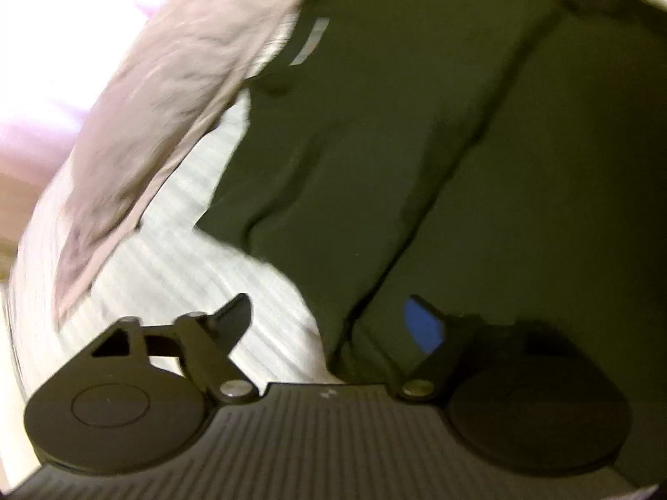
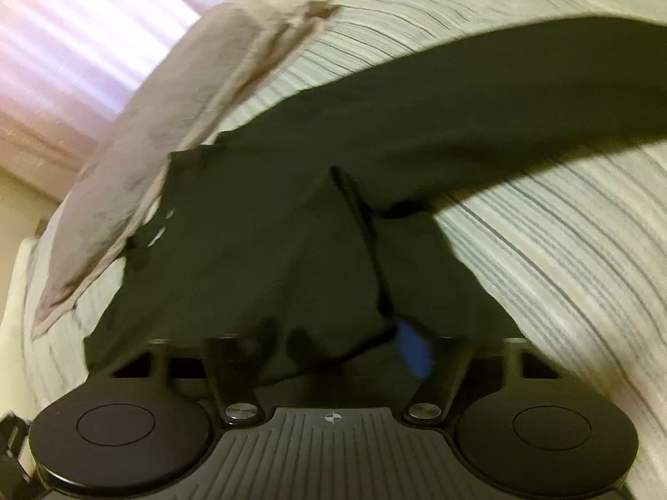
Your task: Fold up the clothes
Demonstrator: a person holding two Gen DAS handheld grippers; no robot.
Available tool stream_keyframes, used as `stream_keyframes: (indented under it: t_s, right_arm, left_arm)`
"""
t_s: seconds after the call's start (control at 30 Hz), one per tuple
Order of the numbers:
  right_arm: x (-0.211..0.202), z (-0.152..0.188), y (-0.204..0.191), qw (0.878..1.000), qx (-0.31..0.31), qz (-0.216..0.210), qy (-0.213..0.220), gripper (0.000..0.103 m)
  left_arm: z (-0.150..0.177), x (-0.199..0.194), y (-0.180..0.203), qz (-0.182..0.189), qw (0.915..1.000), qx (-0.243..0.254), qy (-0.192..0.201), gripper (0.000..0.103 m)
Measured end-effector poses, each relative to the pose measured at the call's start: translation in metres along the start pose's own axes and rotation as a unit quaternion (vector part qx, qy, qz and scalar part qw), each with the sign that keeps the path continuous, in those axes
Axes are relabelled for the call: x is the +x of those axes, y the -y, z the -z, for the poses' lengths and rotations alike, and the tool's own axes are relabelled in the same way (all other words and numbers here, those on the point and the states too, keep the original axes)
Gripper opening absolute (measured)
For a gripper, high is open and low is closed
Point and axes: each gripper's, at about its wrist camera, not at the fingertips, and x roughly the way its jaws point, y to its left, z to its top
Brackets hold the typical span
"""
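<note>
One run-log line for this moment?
dark garment on striped bed cover | left gripper open | right gripper open, over garment

No readable words, brand names or numbers show in either view. In the left wrist view, a small pale grey rectangular tag (image 1: 312, 41) lies on the dark green fabric garment (image 1: 417, 146) at the far left, too blurred to make out any print. In the right wrist view, a small white crosshair mark (image 2: 332, 417) sits on the black ribbed plastic gripper body (image 2: 333, 458), near centre: a sign only, no letters.
</note>
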Motion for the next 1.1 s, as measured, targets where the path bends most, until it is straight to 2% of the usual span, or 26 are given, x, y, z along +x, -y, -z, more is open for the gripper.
stream_keyframes:
  t_s: [0.03,0.07,0.1,0.13,0.2,0.27,0.33,0.43,0.53,0.57,0.6,0.63,0.67,0.77,0.9,1.0,1.1]
  right_arm:
    - [0.002,0.000,0.001,1.000,0.009,0.008,0.002,0.042]
    - [0.003,0.000,0.002,1.000,0.016,0.017,0.004,0.023]
    - [0.003,-0.001,0.002,0.999,0.020,0.029,0.004,0.010]
    - [0.002,-0.001,0.001,0.999,0.022,0.037,0.004,0.007]
    - [-0.007,-0.002,-0.003,0.999,0.019,0.049,0.005,0.006]
    - [-0.024,0.004,-0.006,0.998,0.015,0.062,0.012,0.006]
    - [-0.036,0.010,-0.007,0.997,0.010,0.074,0.015,0.006]
    - [-0.023,0.014,0.000,0.996,0.008,0.087,0.005,0.006]
    - [-0.025,0.010,0.007,0.995,0.038,0.087,0.016,0.008]
    - [-0.030,0.009,0.009,0.995,0.046,0.089,0.024,0.024]
    - [-0.037,0.009,0.010,0.994,0.048,0.098,0.032,0.046]
    - [-0.044,0.010,0.012,0.992,0.050,0.106,0.039,0.056]
    - [-0.054,0.012,0.018,0.991,0.056,0.112,0.043,0.061]
    - [-0.087,0.015,0.046,0.985,0.090,0.132,0.065,0.061]
    - [-0.137,0.009,0.102,0.969,0.158,0.147,0.123,0.061]
    - [-0.168,-0.010,0.149,0.956,0.189,0.155,0.164,0.061]
    - [-0.182,-0.033,0.199,0.946,0.218,0.150,0.188,0.061]
  left_arm:
    - [0.001,0.006,0.004,-0.001,0.9997,0.024,0.008,0.064]
    - [0.002,0.014,0.008,-0.003,0.9986,0.048,0.020,0.058]
    - [0.004,0.022,0.011,-0.006,0.9970,0.071,0.029,0.039]
    - [0.006,0.029,0.013,-0.007,0.9958,0.086,0.032,0.023]
    - [0.011,0.034,0.012,-0.003,0.9943,0.099,0.039,0.010]
    - [0.016,0.030,0.008,0.003,0.9942,0.096,0.049,0.007]
    - [0.022,0.023,0.003,0.006,0.9940,0.092,0.059,0.007]
    - [0.028,0.031,0.003,0.026,0.9942,0.089,0.054,0.008]
    - [0.025,0.033,0.002,0.034,0.9941,0.089,0.051,0.010]
    - [0.025,0.031,0.000,0.038,0.9946,0.083,0.049,0.012]
    - [0.025,0.028,-0.003,0.041,0.9950,0.078,0.047,0.016]
    - [0.025,0.026,-0.005,0.044,0.9954,0.072,0.045,0.022]
    - [0.026,0.024,-0.007,0.048,0.9957,0.067,0.042,0.023]
    - [0.027,0.010,-0.011,0.050,0.9967,0.050,0.040,0.029]
    - [0.014,-0.012,-0.013,0.043,0.9981,0.018,0.042,0.047]
    - [-0.011,-0.025,-0.008,0.042,0.9982,-0.014,0.042,0.048]
    - [-0.047,-0.036,0.010,0.038,0.9978,-0.027,0.046,0.049]
